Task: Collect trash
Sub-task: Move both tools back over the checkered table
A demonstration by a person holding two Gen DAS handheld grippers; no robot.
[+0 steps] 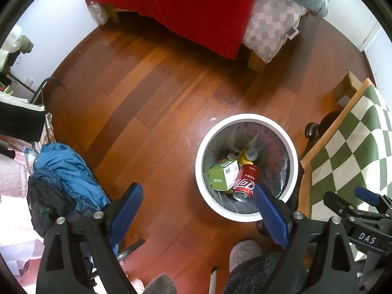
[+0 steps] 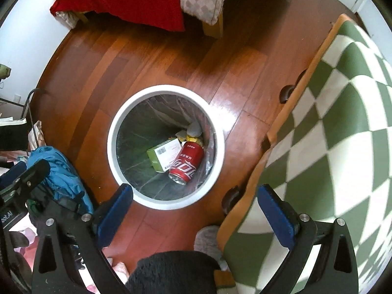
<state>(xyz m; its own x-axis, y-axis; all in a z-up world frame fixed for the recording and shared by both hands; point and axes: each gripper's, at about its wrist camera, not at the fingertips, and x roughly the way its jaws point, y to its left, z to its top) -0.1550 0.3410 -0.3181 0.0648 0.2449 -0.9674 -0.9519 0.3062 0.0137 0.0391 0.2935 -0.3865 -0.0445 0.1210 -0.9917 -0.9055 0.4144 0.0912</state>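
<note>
A round white trash bin (image 1: 291, 147) with a dark liner stands on the wooden floor; it also shows in the right wrist view (image 2: 111, 132). Inside lie a red cola can (image 1: 246, 182) (image 2: 186, 161), a green and white carton (image 1: 224, 175) (image 2: 164, 154) and some yellow and grey scraps. My left gripper (image 1: 198, 196) is open and empty, high above the floor just left of the bin. My right gripper (image 2: 194, 198) is open and empty, above the bin's near rim. The right gripper also shows at the right of the left wrist view (image 1: 348, 201).
A table with a green and white checked cloth (image 2: 330, 122) (image 1: 355, 147) stands right of the bin. A bed with a red cover (image 1: 196, 12) is at the far side. A pile of blue clothes (image 1: 66, 171) (image 2: 56, 174) lies to the left. A small white scrap (image 1: 212, 119) lies on the floor.
</note>
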